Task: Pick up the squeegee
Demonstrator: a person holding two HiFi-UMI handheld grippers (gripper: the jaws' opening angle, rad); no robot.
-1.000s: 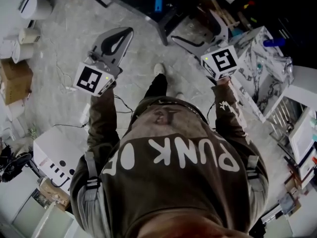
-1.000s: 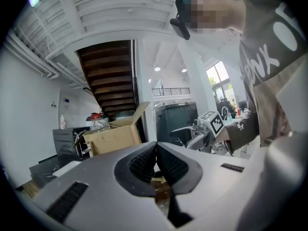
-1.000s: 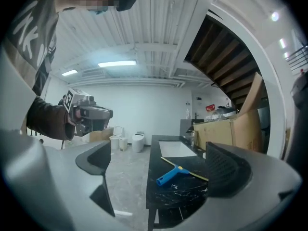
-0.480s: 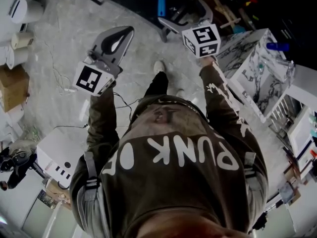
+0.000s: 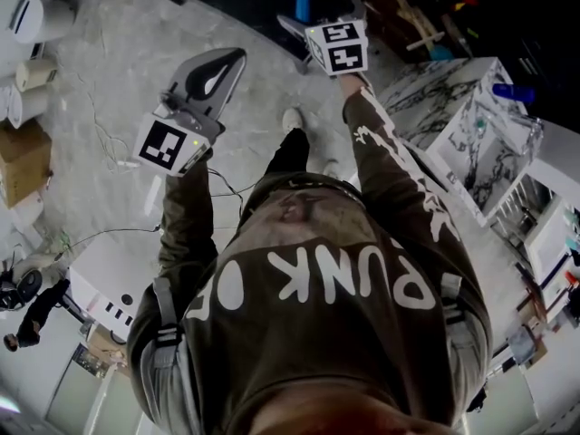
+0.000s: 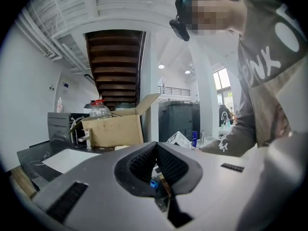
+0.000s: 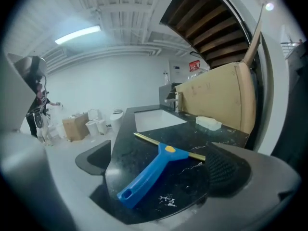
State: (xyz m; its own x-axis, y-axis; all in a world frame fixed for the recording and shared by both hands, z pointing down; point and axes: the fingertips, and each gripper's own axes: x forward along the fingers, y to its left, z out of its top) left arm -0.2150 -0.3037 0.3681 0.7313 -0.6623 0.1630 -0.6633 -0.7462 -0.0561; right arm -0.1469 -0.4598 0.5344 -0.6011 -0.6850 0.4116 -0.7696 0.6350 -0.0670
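Blue plastic squeegee [image 7: 153, 171] with brass-coloured blade laid flat on black marble countertop [image 7: 192, 143], near its front edge, handle end toward that edge. Right gripper [image 7: 159, 166] held with jaws spread wide, squeegee framed between them, ungripped. Left gripper [image 6: 156, 150] held aside, jaws pressed together, nothing clasped.

White "PUNK" lettering on the person's sweatshirt [image 5: 349, 356]
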